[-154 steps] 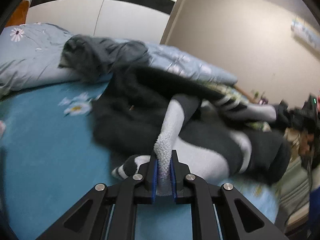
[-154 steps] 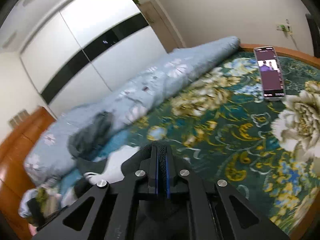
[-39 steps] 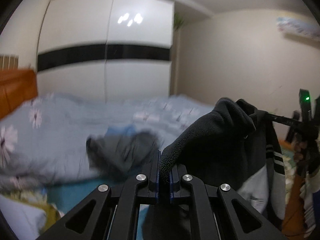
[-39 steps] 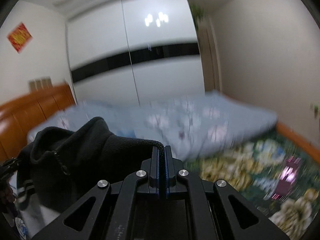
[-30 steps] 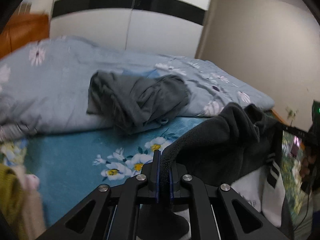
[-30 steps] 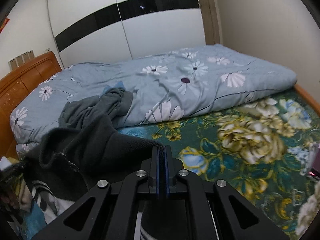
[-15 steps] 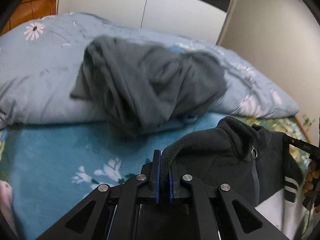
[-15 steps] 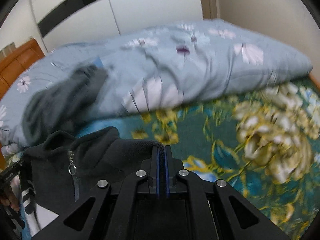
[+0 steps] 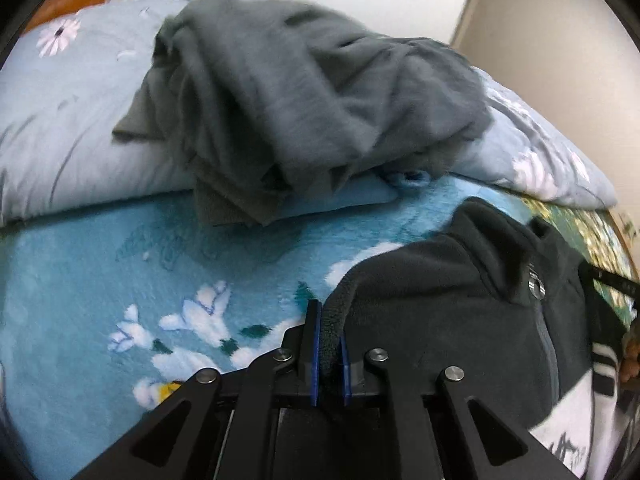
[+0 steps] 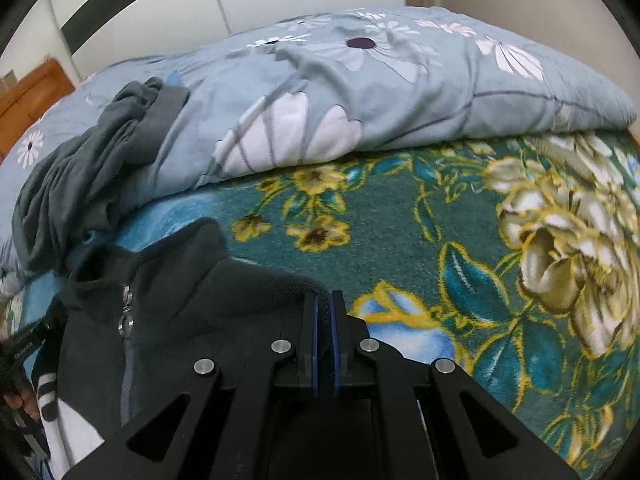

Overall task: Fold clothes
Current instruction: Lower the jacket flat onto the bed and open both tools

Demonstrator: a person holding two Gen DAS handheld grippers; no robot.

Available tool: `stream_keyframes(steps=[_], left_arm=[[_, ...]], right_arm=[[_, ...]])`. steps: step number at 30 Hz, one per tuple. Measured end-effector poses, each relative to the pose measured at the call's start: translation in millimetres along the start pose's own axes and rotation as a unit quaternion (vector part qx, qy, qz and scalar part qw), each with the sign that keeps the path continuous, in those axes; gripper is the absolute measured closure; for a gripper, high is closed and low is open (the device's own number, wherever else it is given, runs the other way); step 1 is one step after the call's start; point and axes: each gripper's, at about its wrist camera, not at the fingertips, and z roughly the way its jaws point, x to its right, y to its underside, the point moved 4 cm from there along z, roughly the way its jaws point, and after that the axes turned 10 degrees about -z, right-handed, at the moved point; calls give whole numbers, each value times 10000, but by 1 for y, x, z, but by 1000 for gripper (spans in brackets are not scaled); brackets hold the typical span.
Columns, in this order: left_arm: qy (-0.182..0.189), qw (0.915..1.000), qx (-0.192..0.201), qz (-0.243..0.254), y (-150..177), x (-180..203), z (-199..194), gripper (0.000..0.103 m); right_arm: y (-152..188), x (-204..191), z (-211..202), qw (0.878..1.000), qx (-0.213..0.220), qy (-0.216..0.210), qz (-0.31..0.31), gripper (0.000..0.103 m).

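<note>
A black fleece jacket (image 9: 448,292) with a zip collar, white lower panels and striped trim is stretched between my two grippers, low over the bed. My left gripper (image 9: 327,344) is shut on one shoulder edge of the jacket. My right gripper (image 10: 323,332) is shut on the other shoulder edge of the same jacket (image 10: 176,300). The collar and zip pull (image 10: 126,312) face up between them. The jacket's lower part is hidden below the gripper bodies.
A crumpled grey garment (image 9: 304,92) lies on the rolled blue floral quilt (image 10: 400,92) at the back. The bed has a blue flowered blanket (image 9: 120,280) on the left and a green one with large flowers (image 10: 520,240) on the right. A white wardrobe stands behind.
Both grippers have come down from chest height toward the bed, carrying the jacket with them. The jacket now hangs low and spreads over the blankets with its collar toward the quilt.
</note>
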Motion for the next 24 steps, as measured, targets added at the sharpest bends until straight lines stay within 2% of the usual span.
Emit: stream_keyframes(steps=[2,3,4,6,9,11,14,16,20,24], left_arm=[[-69,9999,50,129,3,3,-11,79],[-84,9998,52,161,5,4,-16,66],[-68,9998,99,179,8,5,-24,57],[-23,9996,209,209,13,7,-41,54],[-44,9980,519,353,21,7,-75,46],[-27,9962,756,426,32,10,-99,41],[117,9938,1035,401,59,4,-133,33],[228,9929,1111,373,80,1,-148,29],[203,9931,1117,281,120,-9,-166,28],[141,9948,1009,82,152,-16,-173,28]], right_arm=[[0,-3,-16,9999,41,40,-116,94],[0,-4,-24,9998,69,74,-172,91],[0,-5,-33,9996,111,88,-224,89],[2,-7,-55,9990,265,49,-351,77],[10,-10,-96,9966,549,115,-600,70],[28,-8,-128,9950,735,103,-667,68],[71,-12,-160,9932,882,-144,-744,60],[107,-18,-174,9928,834,-320,-794,59],[177,-37,-182,9924,557,-706,-842,59],[199,-60,-174,9917,443,-837,-871,55]])
